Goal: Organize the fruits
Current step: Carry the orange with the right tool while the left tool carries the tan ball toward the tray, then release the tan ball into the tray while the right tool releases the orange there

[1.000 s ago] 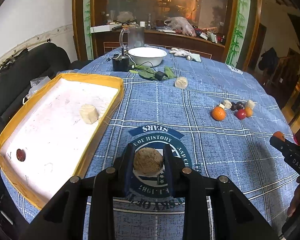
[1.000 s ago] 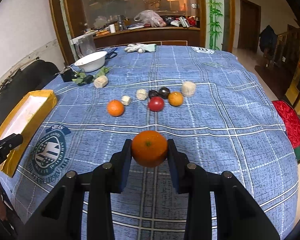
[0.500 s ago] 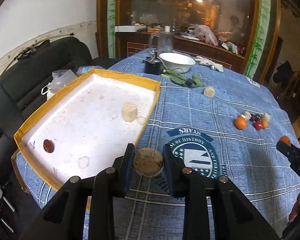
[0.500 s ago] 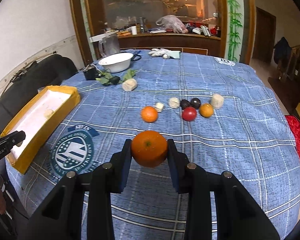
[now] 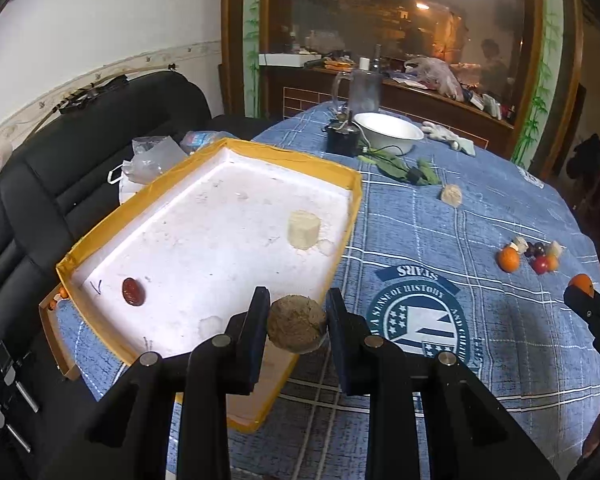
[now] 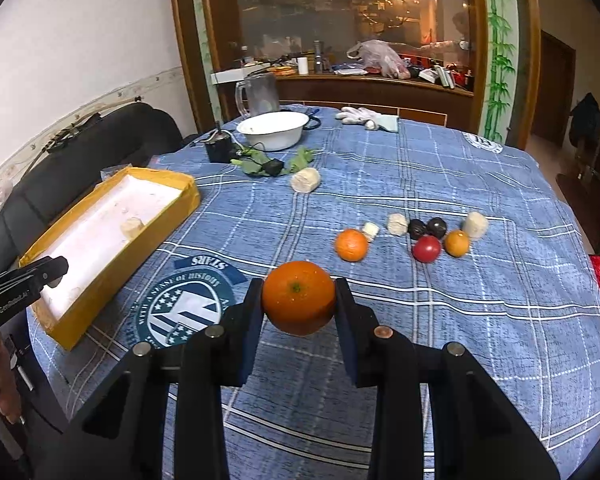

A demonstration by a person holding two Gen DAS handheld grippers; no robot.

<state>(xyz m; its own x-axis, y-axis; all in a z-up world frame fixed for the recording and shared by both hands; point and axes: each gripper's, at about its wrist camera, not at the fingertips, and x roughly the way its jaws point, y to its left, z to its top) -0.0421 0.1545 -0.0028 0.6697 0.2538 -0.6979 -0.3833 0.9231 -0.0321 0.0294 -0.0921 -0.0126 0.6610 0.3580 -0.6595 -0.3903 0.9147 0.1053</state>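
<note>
Biggest thing first: the round table with the blue plaid cloth (image 5: 480, 216) fills most of both views. On it, in the left half of the left wrist frame, sits the yellow-walled tray (image 5: 354, 184) with a white floor. It already holds a pale chunk (image 5: 303, 229) toward its right side and a small dark red fruit (image 5: 133, 291) at lower left.

The left gripper (image 5: 297, 326) is clamped on a rough brown ball (image 5: 297, 327), hanging right over the tray's near right wall. The right gripper (image 6: 299, 298) is pinched tight on a big orange (image 6: 299, 297) above the cloth at frame centre, well apart from the tray. The leftover cluster (image 6: 420, 236) of oranges, dark fruits and pale bits sits in the right middle of that frame.

My take on doing the drop well: push the brown ball a bit further in past the wall, get it low over bare white floor between the two pieces already there, then ease the fingers apart gently. It's round, so it'll probably roll. Keep the orange held level until it's that side's turn.
</note>
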